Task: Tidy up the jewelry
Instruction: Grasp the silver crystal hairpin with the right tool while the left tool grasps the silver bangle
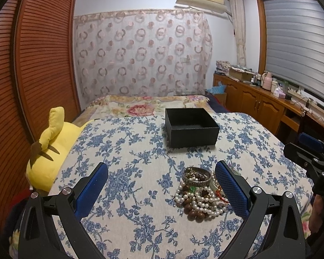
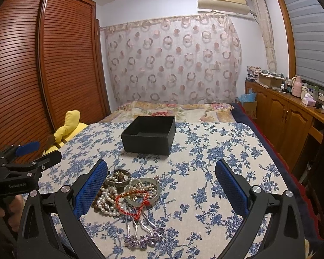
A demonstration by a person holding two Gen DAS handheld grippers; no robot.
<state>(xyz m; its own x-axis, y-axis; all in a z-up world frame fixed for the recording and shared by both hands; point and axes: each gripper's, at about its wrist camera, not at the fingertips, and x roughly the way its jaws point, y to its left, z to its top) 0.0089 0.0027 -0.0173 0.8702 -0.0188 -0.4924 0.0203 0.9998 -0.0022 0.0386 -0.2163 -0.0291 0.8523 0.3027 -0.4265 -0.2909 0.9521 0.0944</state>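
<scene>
Both grippers hover over the bed, and the landmark here is the black box (image 1: 191, 127), open-topped and sitting on the blue-flowered cloth (image 1: 127, 151) that covers the near part of the bed. Nothing shows inside it from these angles.

On the near side of the box, apart from it, lies the jewelry heap (image 2: 127, 191): a white pearl strand (image 2: 107, 200), brown wooden beads (image 1: 193, 212), a metal bangle (image 1: 196, 178), a pale jade bangle (image 2: 143, 191) and a red cord (image 2: 131, 205) all tangled together. Nearer still than the heap, and touching it, purple-flowered hairpins (image 2: 143, 237) fan out on the cloth.

The left gripper (image 1: 162, 185) has its jaws spread wide and grips nothing; the heap sits just beside its right-hand pad. The right gripper (image 2: 162, 185) is likewise wide apart and empty-handed, with the heap against its left-hand pad.

To the left of the box, a yellow plush toy (image 1: 54, 151) lies at the cloth's edge beside the louvred wardrobe (image 1: 43, 49). Beyond the box, a circle-patterned curtain (image 1: 140, 51) hangs on the far wall.
</scene>
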